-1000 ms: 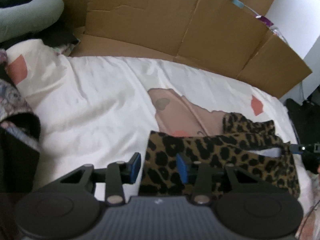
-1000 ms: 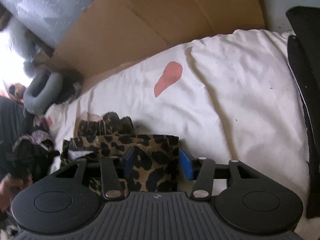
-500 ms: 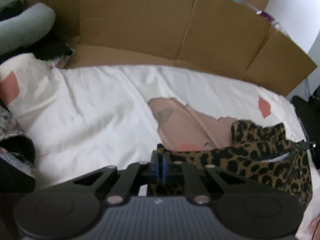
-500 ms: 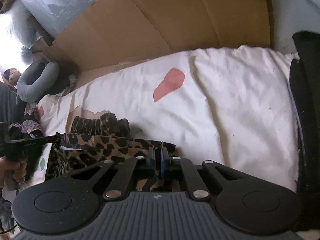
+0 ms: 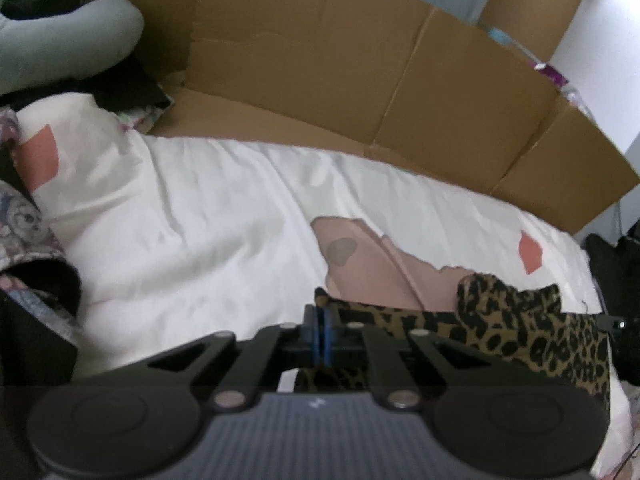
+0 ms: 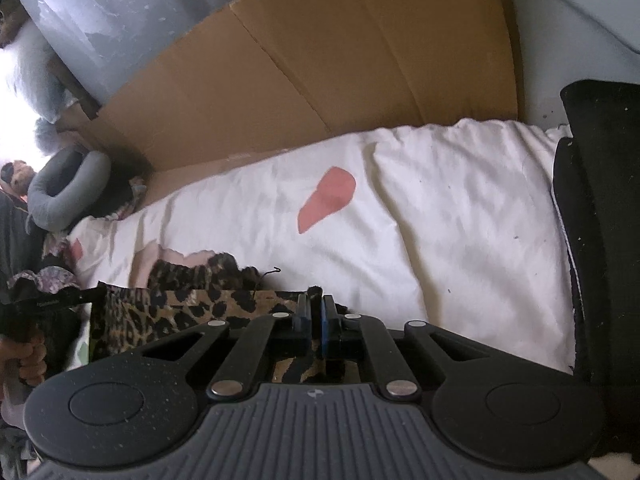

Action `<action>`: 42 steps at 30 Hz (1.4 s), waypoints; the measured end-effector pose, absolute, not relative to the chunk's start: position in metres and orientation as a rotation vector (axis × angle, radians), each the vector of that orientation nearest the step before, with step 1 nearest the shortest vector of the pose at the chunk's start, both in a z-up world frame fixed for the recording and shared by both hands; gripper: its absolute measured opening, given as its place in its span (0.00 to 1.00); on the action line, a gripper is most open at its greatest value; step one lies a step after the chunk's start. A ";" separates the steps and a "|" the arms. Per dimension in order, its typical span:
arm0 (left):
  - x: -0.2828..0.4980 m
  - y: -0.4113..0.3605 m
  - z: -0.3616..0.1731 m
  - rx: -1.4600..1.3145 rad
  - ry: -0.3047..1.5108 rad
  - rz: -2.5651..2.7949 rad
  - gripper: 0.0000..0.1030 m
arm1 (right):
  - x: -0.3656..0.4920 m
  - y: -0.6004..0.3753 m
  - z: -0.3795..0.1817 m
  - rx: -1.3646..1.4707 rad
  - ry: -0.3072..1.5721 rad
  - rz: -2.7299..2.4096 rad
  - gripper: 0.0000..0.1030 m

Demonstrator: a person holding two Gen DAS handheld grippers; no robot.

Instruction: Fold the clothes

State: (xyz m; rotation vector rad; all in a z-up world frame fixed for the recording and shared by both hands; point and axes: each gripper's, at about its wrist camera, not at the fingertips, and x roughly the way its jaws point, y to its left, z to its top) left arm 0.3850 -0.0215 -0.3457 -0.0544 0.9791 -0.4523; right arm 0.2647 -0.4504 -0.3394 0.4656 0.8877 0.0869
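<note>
A leopard-print garment (image 5: 532,336) hangs stretched between my two grippers above the white bedsheet (image 5: 200,232). My left gripper (image 5: 320,320) is shut on the garment's left corner, its blue pads pressed together on the cloth. In the right wrist view the same leopard-print garment (image 6: 192,312) runs leftward from my right gripper (image 6: 314,312), which is shut on its right corner. The top edge is pulled taut between the two grips. The rest of the cloth hangs below and is partly hidden by the gripper bodies.
Flattened cardboard (image 5: 360,80) stands along the far side of the bed. A grey neck pillow (image 6: 64,196) and patterned clothes (image 5: 28,232) lie at the left end. A black cushion (image 6: 600,220) borders the right. A person's hand (image 6: 24,360) holds the left gripper's handle.
Both grippers went from open around the garment's corners to shut on them. The leopard cloth has since been raised off the sheet and pulled taut.
</note>
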 end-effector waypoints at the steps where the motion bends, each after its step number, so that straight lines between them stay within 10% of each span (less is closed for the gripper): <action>1: 0.387 -0.024 -0.348 -0.042 0.986 -0.450 0.03 | 0.267 -0.450 -0.343 0.464 0.896 0.083 0.02; 12: 0.393 -0.045 -0.366 0.095 1.013 -0.439 0.06 | 0.288 -0.434 -0.375 0.385 0.971 0.065 0.02; 22: 0.387 -0.047 -0.361 0.168 1.000 -0.413 0.38 | 0.294 -0.420 -0.374 0.257 1.001 0.040 0.21; 42: 0.389 -0.054 -0.371 0.152 1.030 -0.430 0.38 | 0.297 -0.417 -0.381 0.235 1.009 0.086 0.23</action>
